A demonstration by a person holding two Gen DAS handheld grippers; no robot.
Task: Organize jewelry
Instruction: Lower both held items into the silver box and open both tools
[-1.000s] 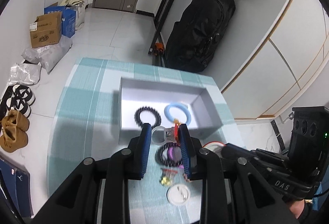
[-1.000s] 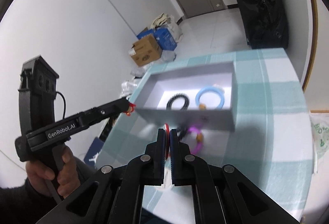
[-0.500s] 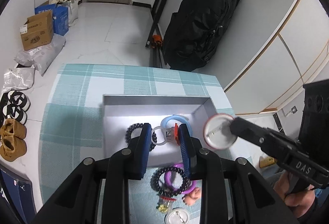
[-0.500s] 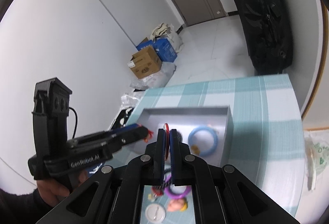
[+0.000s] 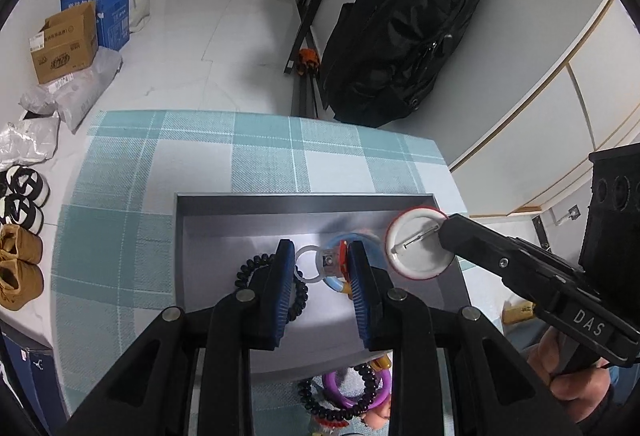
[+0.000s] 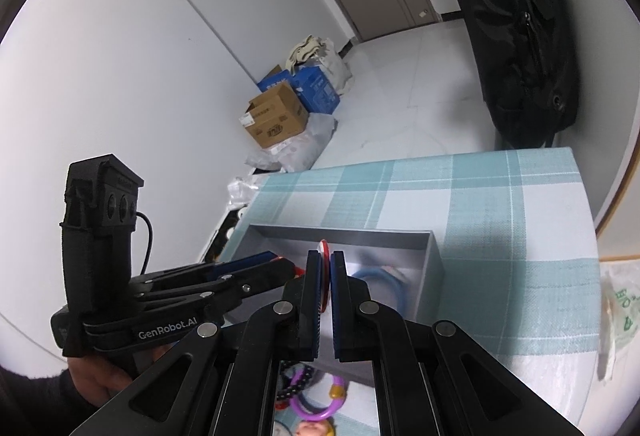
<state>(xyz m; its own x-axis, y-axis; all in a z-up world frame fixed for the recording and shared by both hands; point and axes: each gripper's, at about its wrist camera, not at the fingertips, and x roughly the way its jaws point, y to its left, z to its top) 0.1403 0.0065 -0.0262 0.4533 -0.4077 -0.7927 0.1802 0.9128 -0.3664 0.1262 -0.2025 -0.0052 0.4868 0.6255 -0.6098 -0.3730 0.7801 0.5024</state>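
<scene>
An open grey box lies on the teal checked cloth. A black coil bracelet and a light blue bangle lie inside it. Over the box, my left gripper is shut on a small charm with a white ring, a metal clasp and a red part. My right gripper comes in from the right, shut on the rim of a round red-edged pin badge above the box's right end. In the right wrist view the badge shows edge-on between the right gripper's fingers, with the blue bangle below.
A purple bangle and a black bead bracelet lie on the cloth in front of the box. A big black bag leans on the wall beyond the table. Cardboard boxes and shoes sit on the floor at left.
Both grippers have moved forward from the near side of the box to above its inside. The badge has come in over the box's right end. Both grips are unchanged.
</scene>
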